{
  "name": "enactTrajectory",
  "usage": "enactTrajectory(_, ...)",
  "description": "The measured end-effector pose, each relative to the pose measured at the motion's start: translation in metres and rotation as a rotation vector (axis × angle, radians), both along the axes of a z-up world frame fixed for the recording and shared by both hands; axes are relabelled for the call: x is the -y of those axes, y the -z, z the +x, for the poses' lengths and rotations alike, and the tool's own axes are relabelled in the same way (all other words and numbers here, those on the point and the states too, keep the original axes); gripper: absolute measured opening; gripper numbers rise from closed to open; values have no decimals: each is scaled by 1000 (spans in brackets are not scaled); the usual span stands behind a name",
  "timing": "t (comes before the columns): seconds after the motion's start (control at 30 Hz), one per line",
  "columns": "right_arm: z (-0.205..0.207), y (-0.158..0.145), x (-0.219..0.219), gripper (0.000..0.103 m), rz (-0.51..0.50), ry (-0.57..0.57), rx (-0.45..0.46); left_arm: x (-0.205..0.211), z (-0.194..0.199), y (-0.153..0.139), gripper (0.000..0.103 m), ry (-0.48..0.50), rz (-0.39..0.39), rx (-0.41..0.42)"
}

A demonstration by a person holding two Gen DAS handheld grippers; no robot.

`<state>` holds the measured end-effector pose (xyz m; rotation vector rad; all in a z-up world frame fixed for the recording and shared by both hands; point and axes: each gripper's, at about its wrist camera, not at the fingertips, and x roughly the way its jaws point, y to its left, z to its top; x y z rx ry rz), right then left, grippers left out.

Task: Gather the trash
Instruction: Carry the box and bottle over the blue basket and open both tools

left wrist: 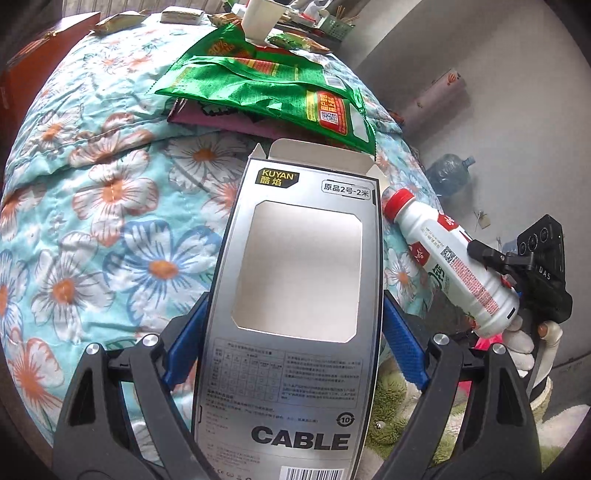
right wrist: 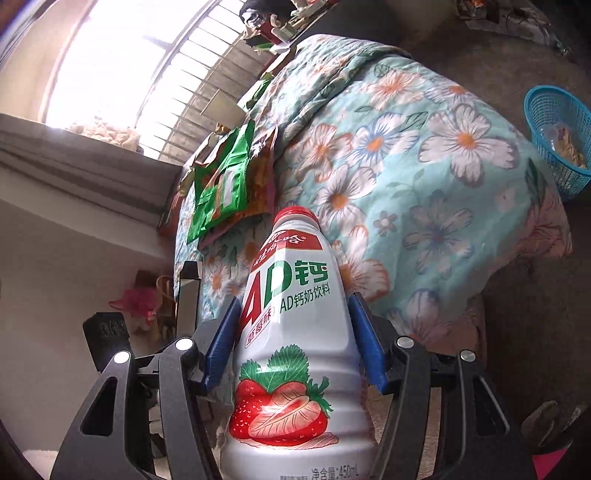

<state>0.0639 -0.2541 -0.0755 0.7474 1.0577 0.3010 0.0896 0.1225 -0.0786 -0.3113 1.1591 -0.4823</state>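
Note:
My left gripper (left wrist: 291, 314) is shut on an empty silver cable box (left wrist: 295, 280) with an open top flap, held above the flowered quilt (left wrist: 92, 206). My right gripper (right wrist: 291, 325) is shut on a white strawberry milk bottle (right wrist: 291, 332) with a red cap. That bottle also shows in the left wrist view (left wrist: 454, 258), to the right of the box, with the right gripper (left wrist: 517, 269) on it. Green snack wrappers (left wrist: 266, 92) lie on the quilt beyond the box; they also show in the right wrist view (right wrist: 221, 184).
A blue plastic basket (right wrist: 557, 136) with some rubbish in it stands on the floor at the far side of the bed. A white paper cup (left wrist: 258, 18) and small packets (left wrist: 118, 22) lie at the bed's far end. A water jug (left wrist: 448, 173) stands by the wall.

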Motion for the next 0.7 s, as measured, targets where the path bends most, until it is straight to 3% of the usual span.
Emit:
enactTrajectory(0.3,17,7,11,59,0,59,13,38,18,7,83,30,50,-16)
enactTrajectory(0.7,38,23,-5,59,6,-48,-65,44,17,6,83,29,108,2)
